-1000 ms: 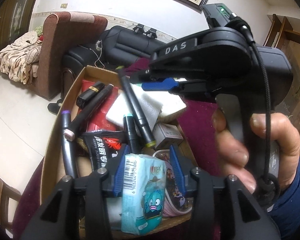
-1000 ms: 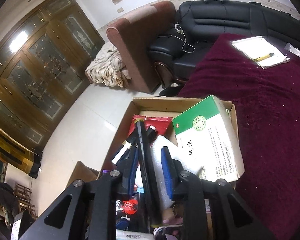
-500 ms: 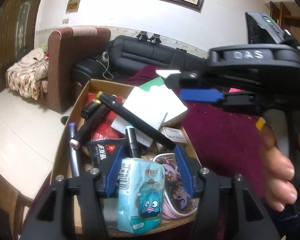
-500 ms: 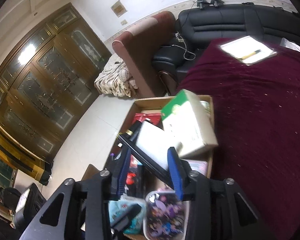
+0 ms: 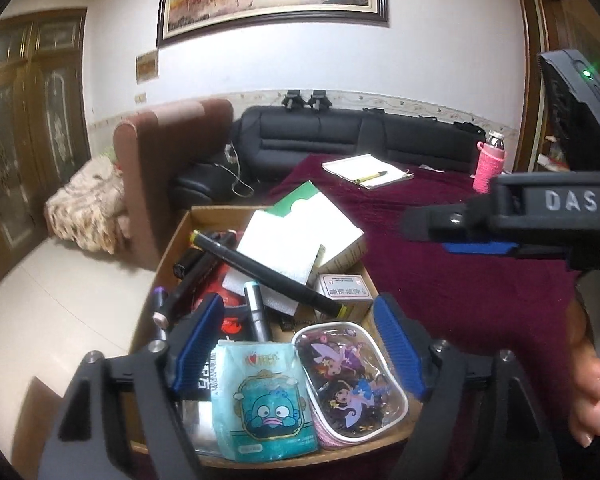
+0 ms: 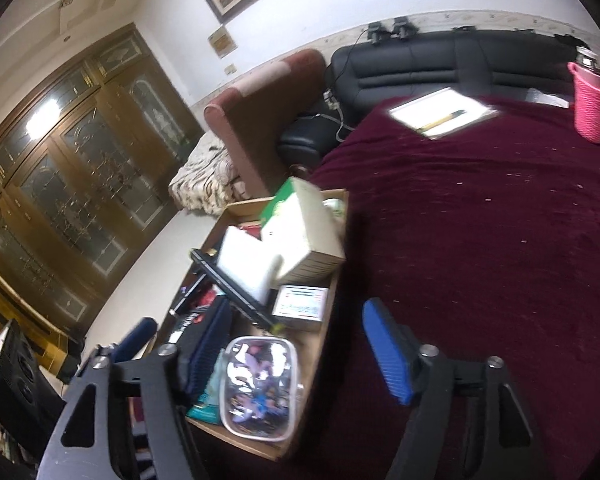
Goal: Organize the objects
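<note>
Looking along our left gripper [image 5: 296,352], we see its jaws have just been opening and now stand wide apart over the near end of the cardboard box [image 5: 172,240], pressing on nothing; the blue tissue pack [image 5: 260,396] and the clear cartoon pouch [image 5: 348,380] lie in the box between the blue pads, released. A long black marker [image 5: 268,272] lies slantwise across the white pad [image 5: 276,256], just beyond them.

From the right wrist, our right gripper [image 6: 300,352] has likewise just been opening and holds nothing, its pads straddling the box's right wall. We judge both drops done; next we must find whatever remains outside the box.

We count one box, one green-and-white carton [image 6: 304,232], one pouch, one tissue pack, at least four markers.
</note>
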The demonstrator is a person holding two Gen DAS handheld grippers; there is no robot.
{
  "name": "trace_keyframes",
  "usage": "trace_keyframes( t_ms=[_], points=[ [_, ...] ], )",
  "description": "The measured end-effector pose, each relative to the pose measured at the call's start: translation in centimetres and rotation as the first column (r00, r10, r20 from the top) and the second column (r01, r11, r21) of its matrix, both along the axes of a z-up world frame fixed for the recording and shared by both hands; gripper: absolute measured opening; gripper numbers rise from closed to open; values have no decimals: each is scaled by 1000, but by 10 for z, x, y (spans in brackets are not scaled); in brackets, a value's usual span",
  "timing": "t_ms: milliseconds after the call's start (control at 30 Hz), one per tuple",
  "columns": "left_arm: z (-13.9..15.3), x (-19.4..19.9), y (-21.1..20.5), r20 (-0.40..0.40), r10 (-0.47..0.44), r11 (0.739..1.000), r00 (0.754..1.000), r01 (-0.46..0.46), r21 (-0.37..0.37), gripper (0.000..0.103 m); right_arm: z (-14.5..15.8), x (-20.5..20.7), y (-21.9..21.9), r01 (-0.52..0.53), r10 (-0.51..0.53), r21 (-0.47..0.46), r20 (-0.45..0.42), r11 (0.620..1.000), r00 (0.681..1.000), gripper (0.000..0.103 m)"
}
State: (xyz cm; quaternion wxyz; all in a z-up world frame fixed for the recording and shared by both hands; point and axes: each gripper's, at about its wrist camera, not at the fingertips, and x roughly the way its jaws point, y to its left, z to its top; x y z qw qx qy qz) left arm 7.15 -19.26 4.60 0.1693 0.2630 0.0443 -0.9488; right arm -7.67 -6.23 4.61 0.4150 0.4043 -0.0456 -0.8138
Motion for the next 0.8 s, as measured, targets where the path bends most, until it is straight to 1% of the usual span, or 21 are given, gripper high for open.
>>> trace_keyframes(
  t_ms=[167,300,467,600,800],
  points=[
    [3,-3,15,-4,25,998,1000,-25,-62,83,-7,-3,20,21,-20,-9,13,1000,1000,84],
    [4,-5,25,-5,42,992,999,-42,-119,87,-10,0,29,28,-28,-5,-3,1000,1000,89],
    [6,-5,29,-10,54,989,998,-55,-137,88,-13,7,36,29,-28,9,-43,1000,999,94],
    [7,-4,32,-18,70,985,997,-72,-157,91,-16,12,41,30,-29,23,-68,999,997,95],
    [6,-6,37,-19,80,982,997,-82,-172,94,-22,21,49,34,-31,31,-82,999,996,96]
  ],
)
